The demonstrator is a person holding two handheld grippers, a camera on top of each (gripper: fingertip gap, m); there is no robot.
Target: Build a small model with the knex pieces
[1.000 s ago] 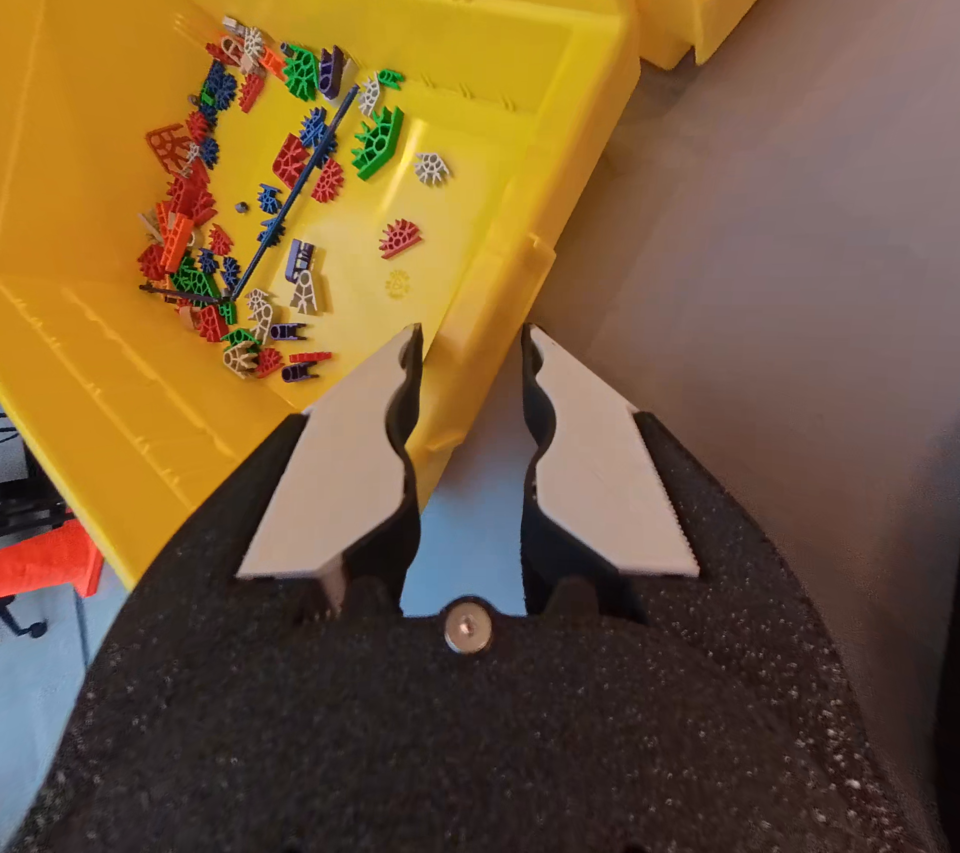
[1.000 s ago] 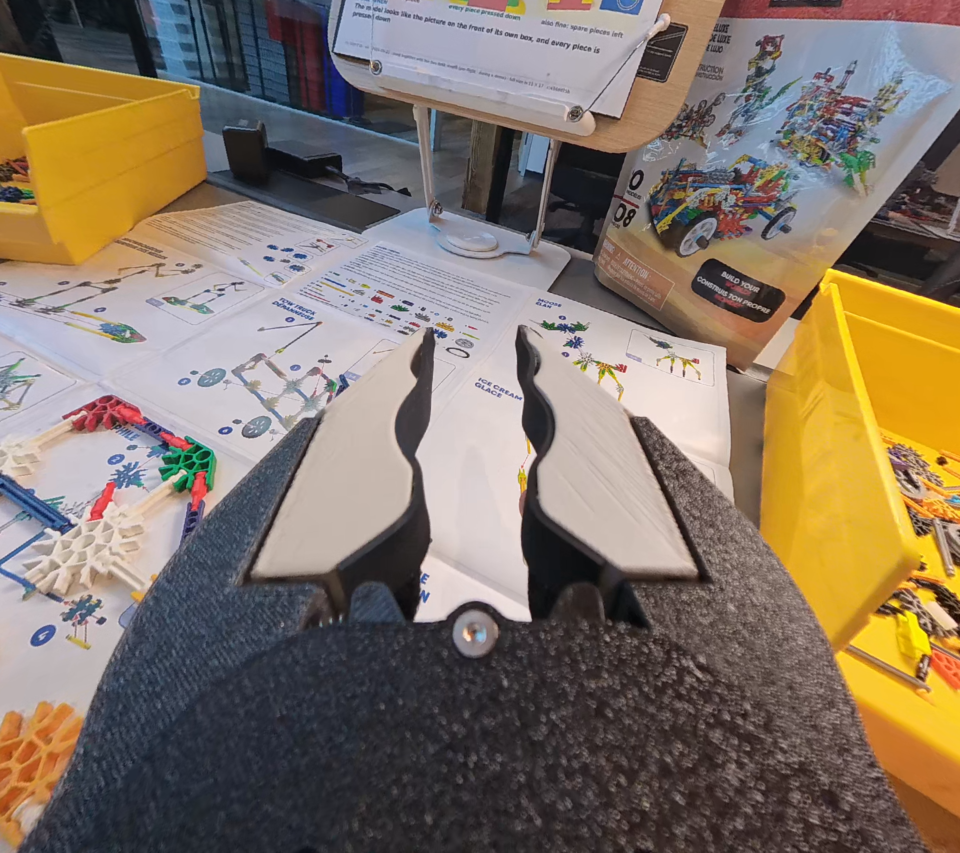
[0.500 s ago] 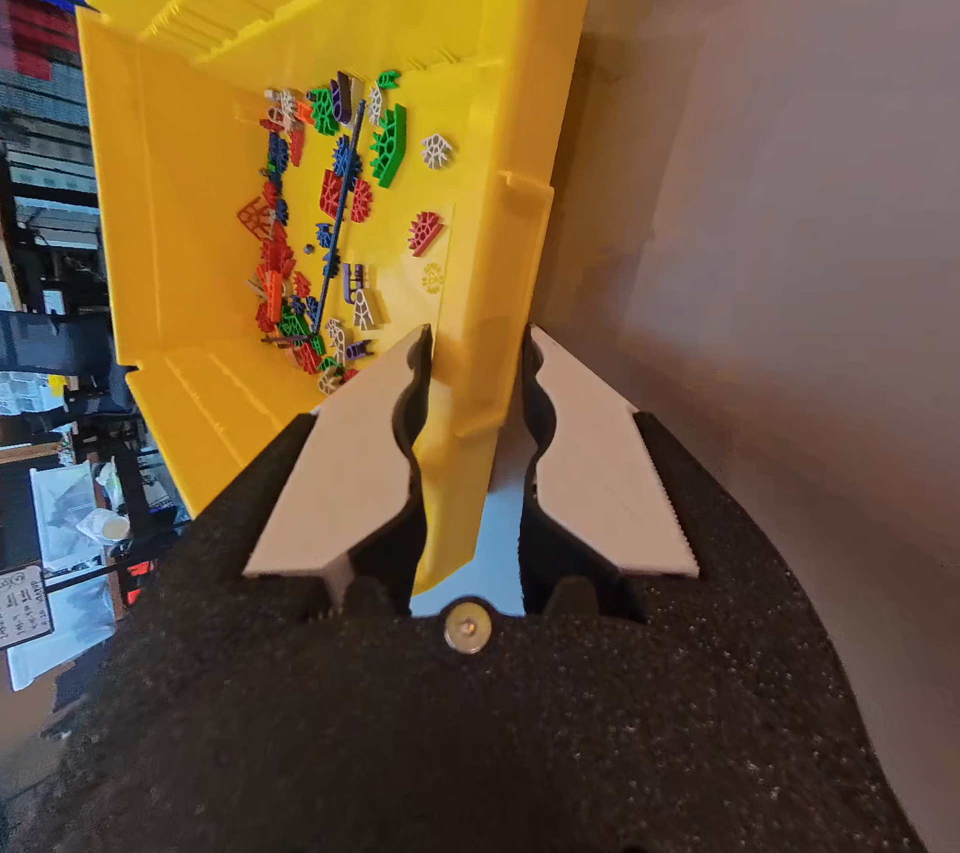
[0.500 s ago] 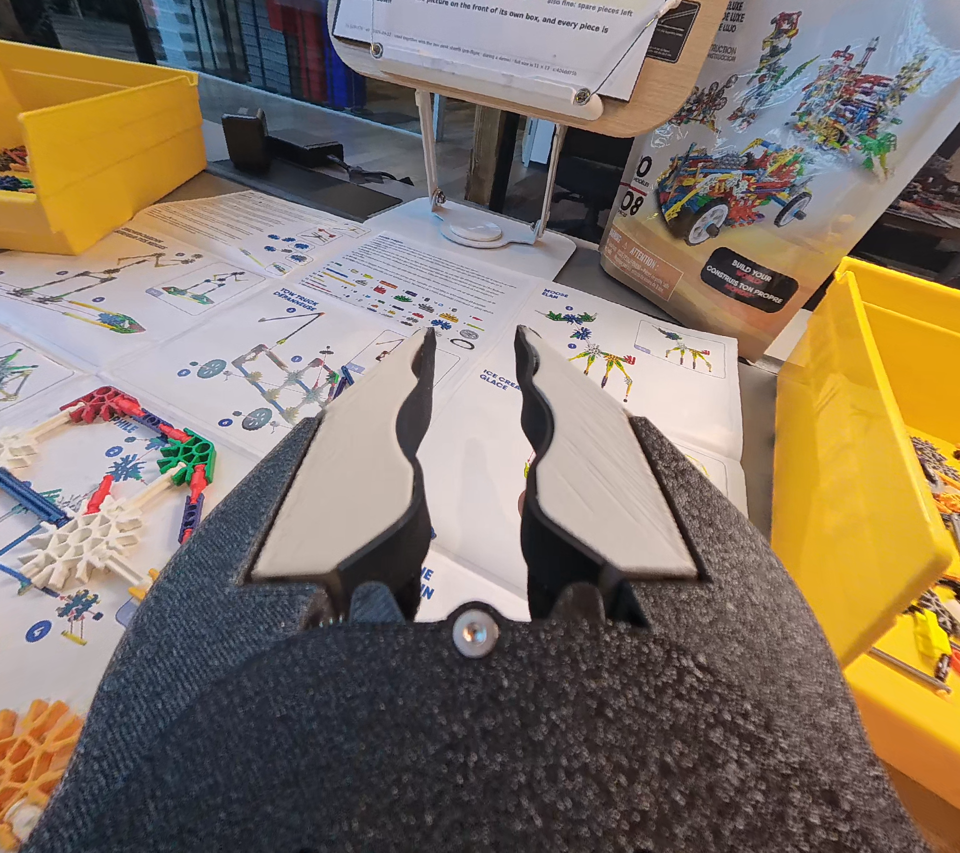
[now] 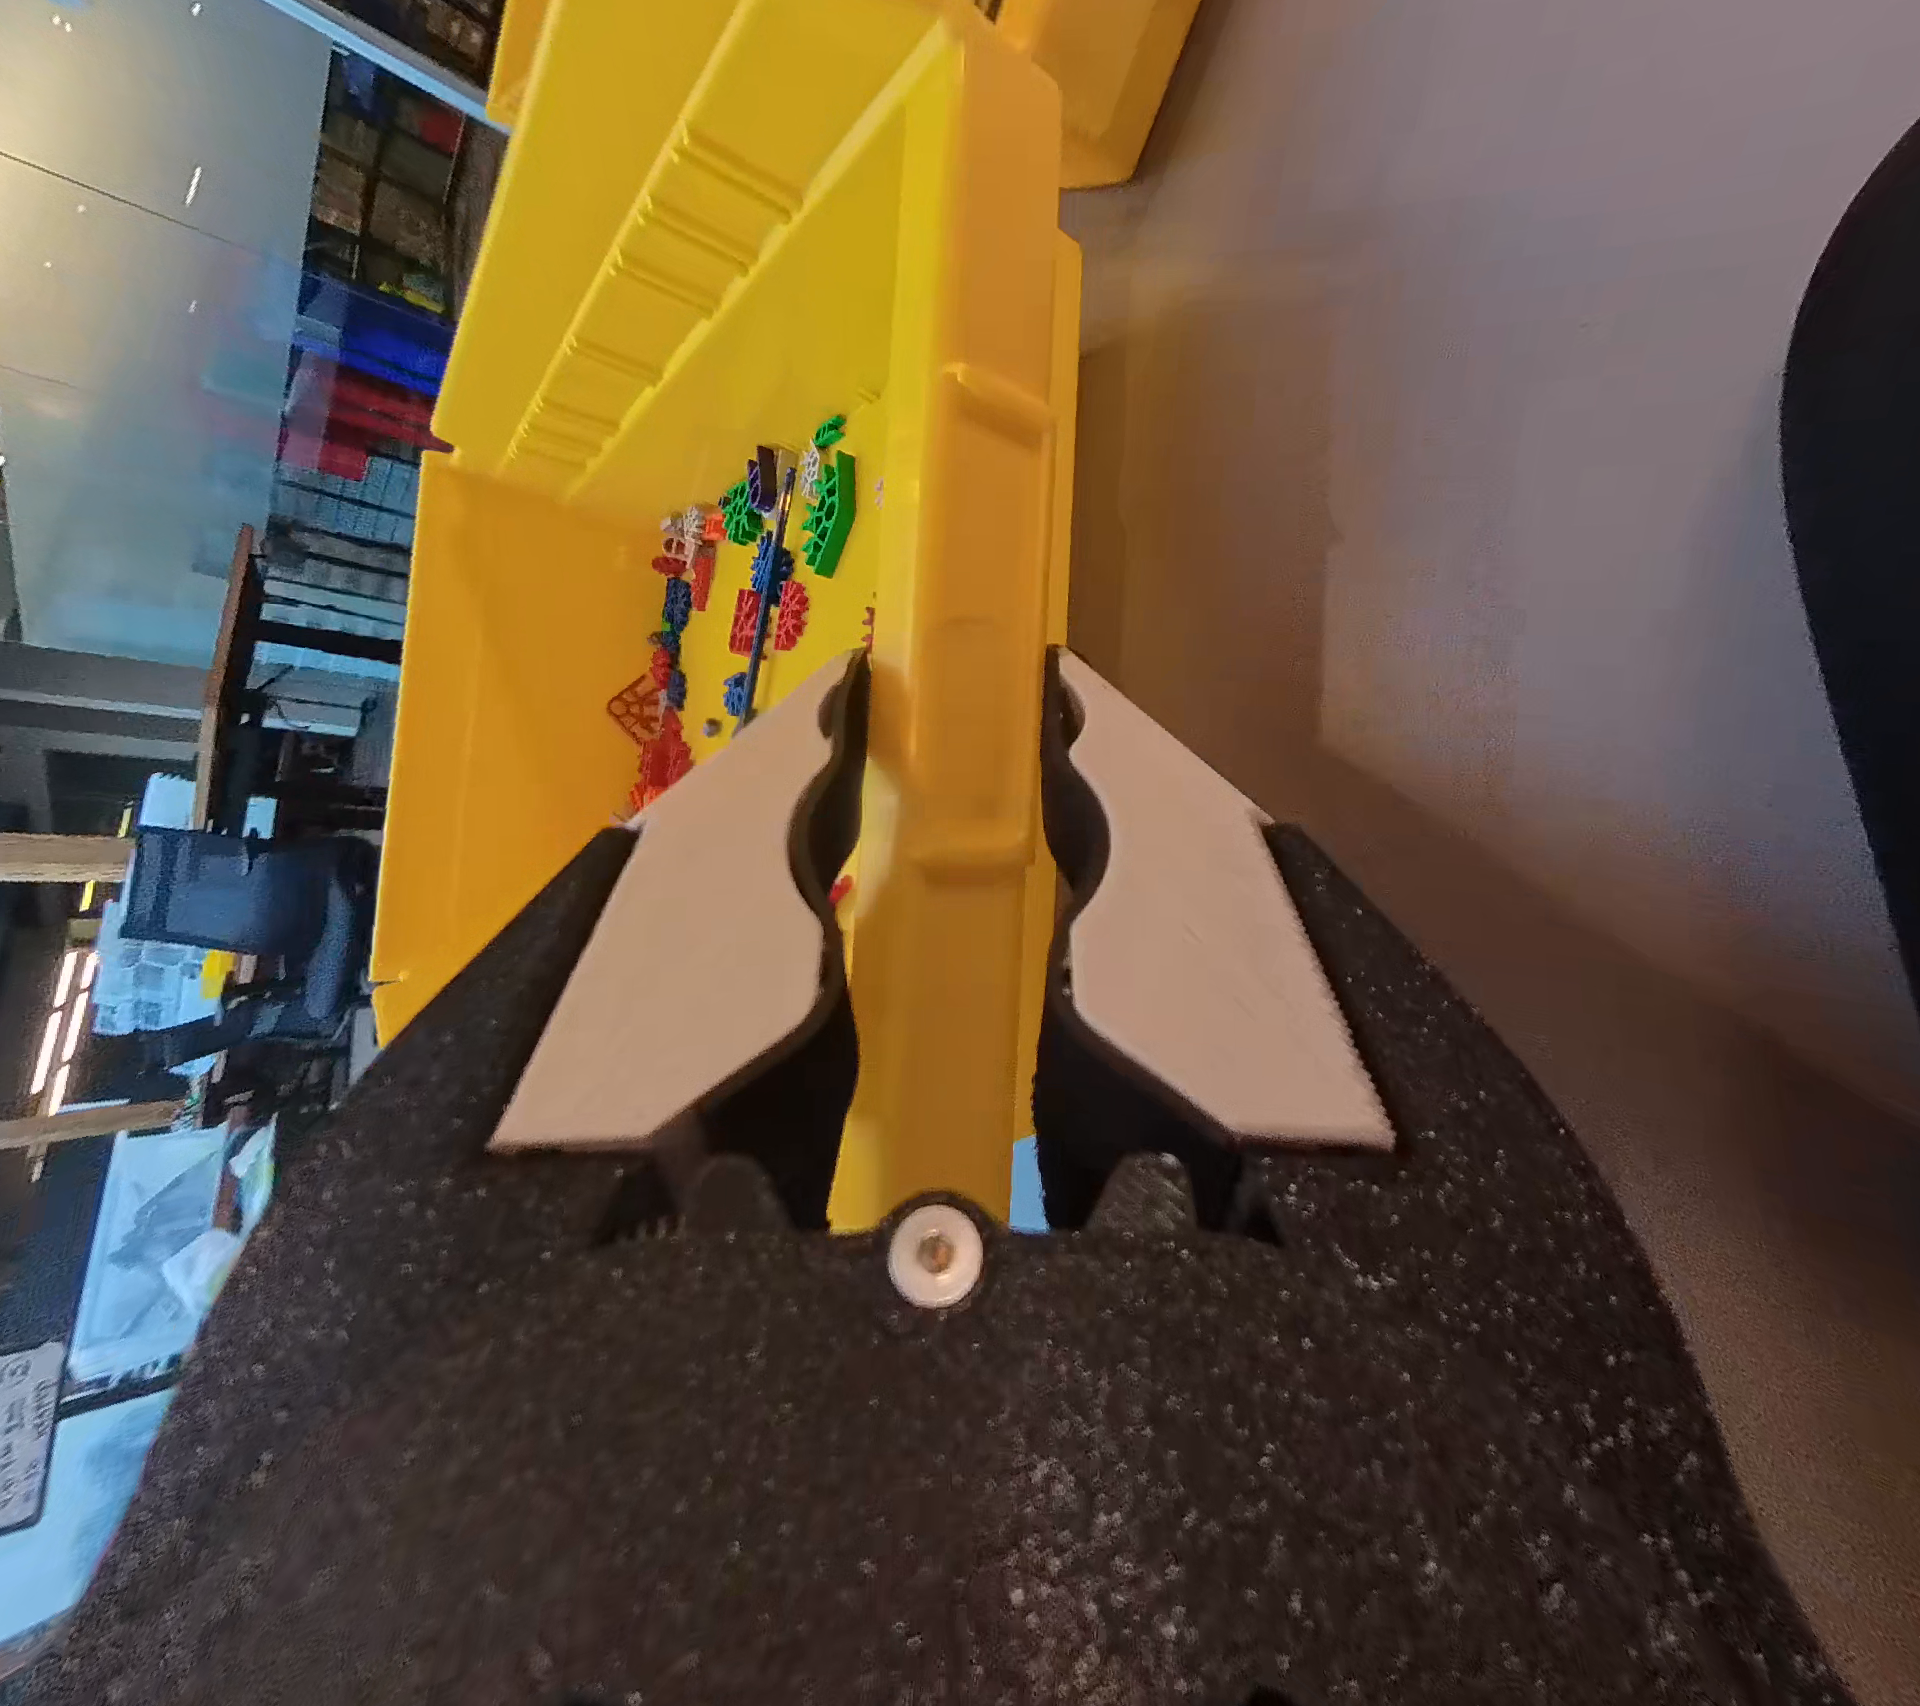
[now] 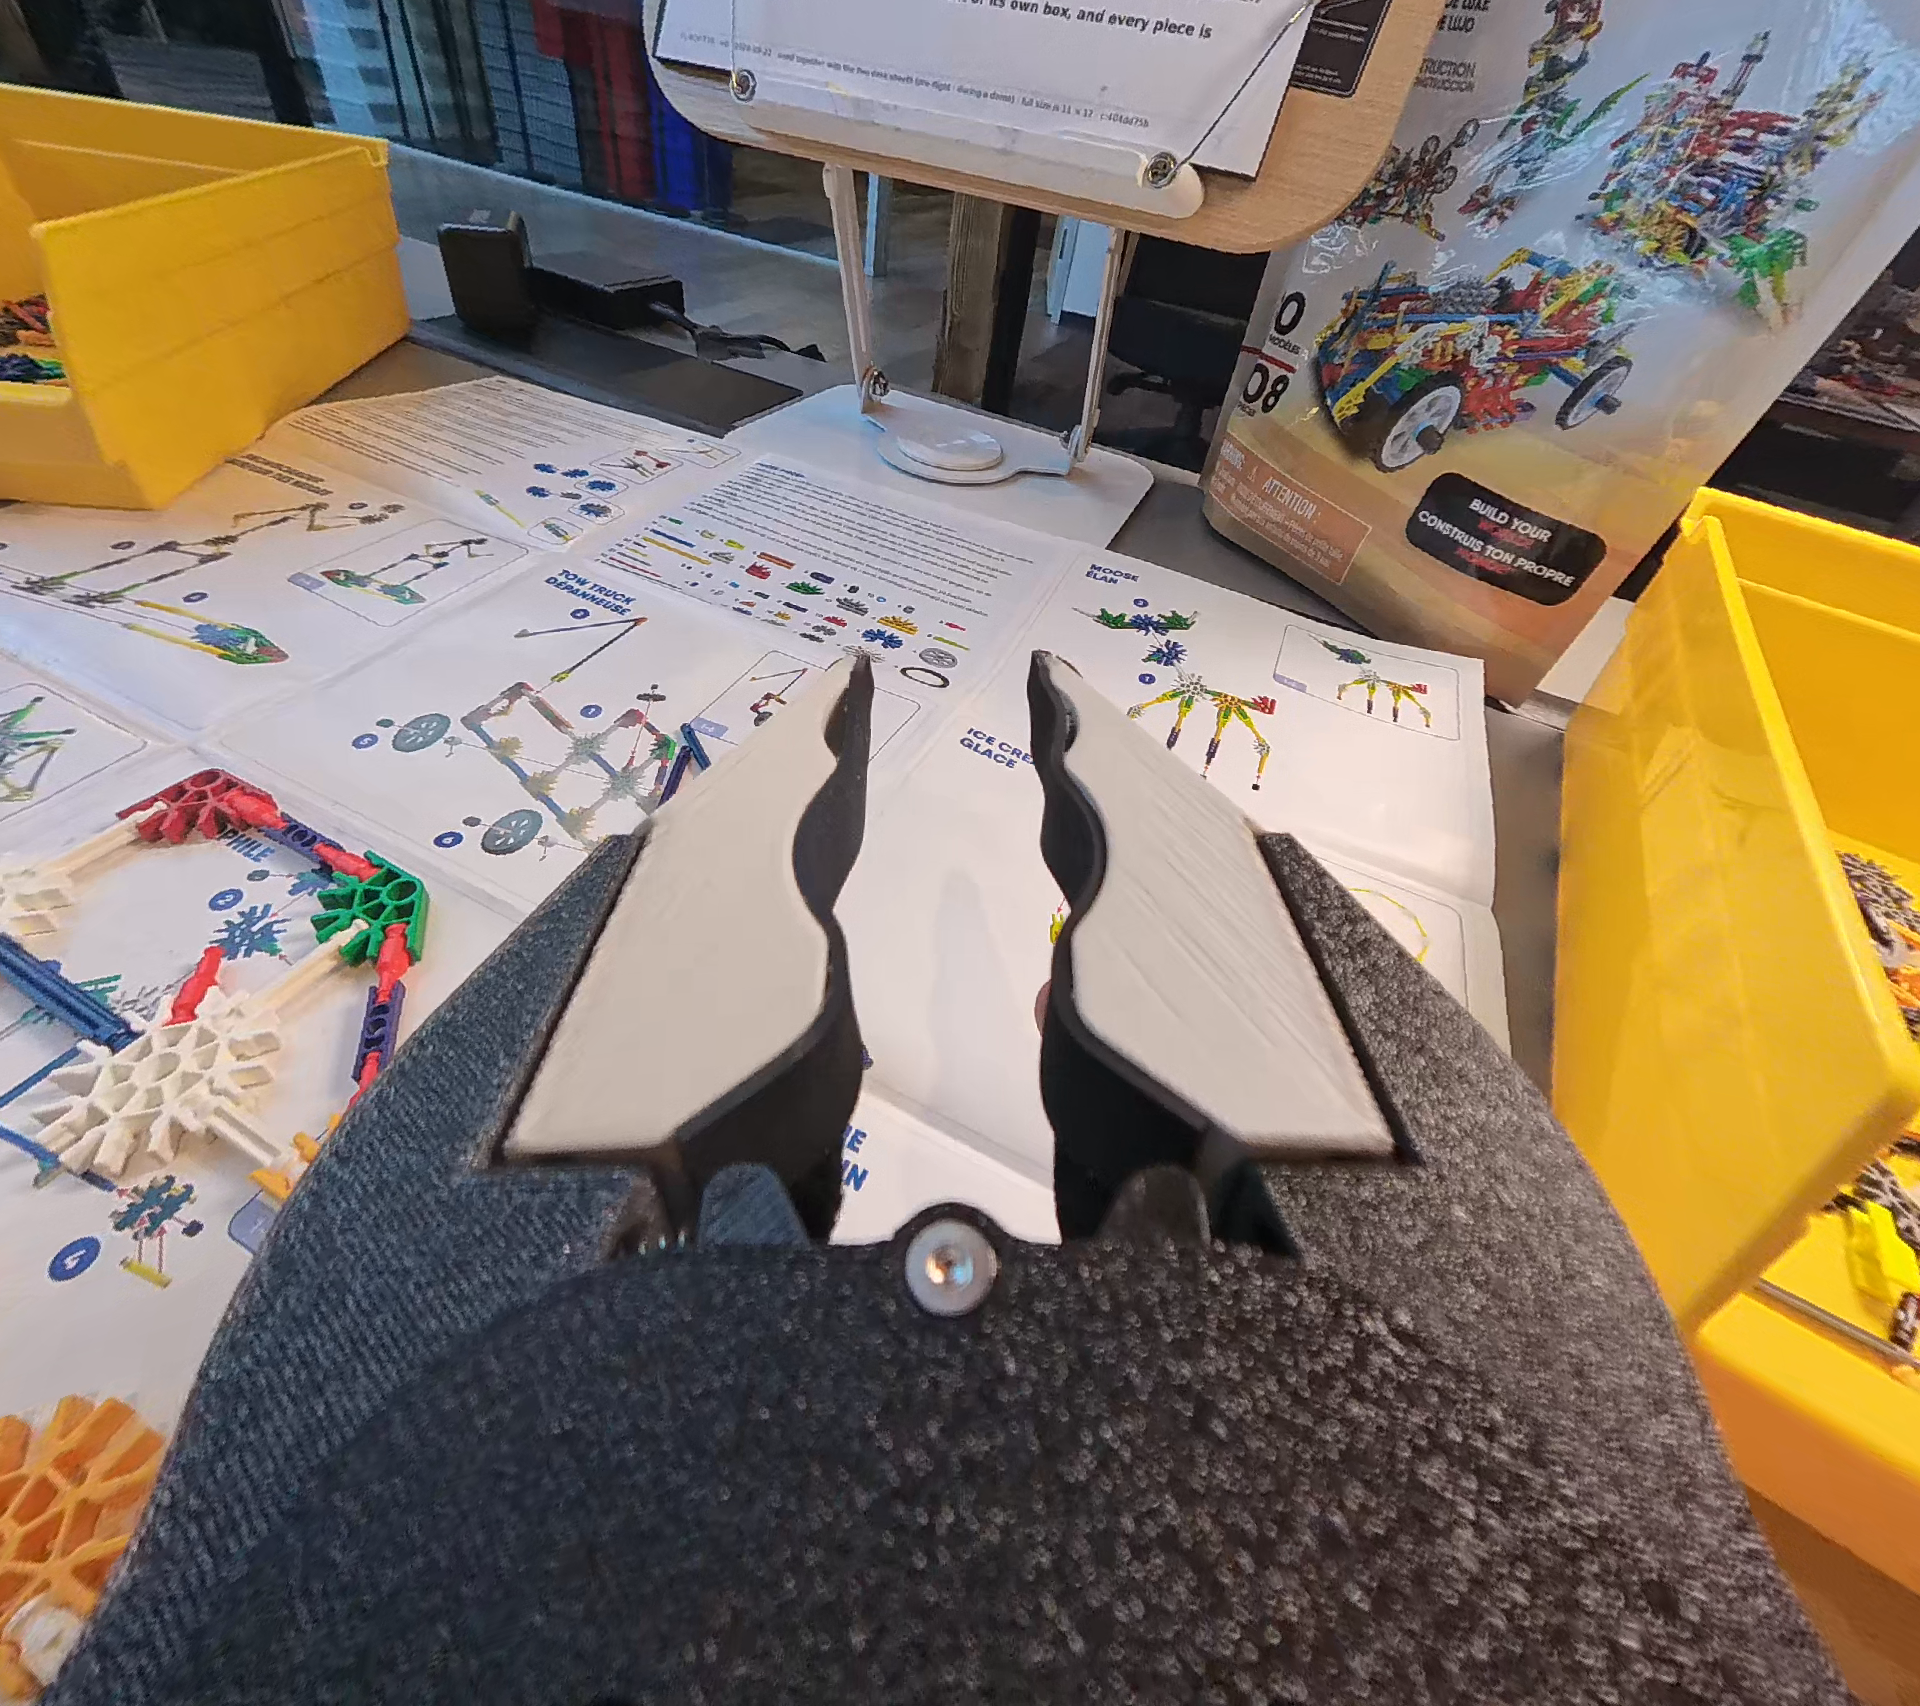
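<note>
the yellow bin wall, running lengthwise away, is straddled by the spread left gripper; the right gripper is held spread over instruction sheets.

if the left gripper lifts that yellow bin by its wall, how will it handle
The bin looks like stiff moulded plastic, so its wall should hardly flex between the left gripper fingers. With few loose pieces inside, it is probably light. Held by one wall, it would likely tilt and the pieces slide.

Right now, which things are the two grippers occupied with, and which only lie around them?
Occupied with:
- left gripper: jaws either side of one wall of the yellow bin, grip unclear; connector pieces inside
- right gripper: open, empty, above the instruction sheets

Lying around:
- half-built rod model
- toy set box
- paper stand
- left-hand bin
- right-hand bin
- black adapter
</note>
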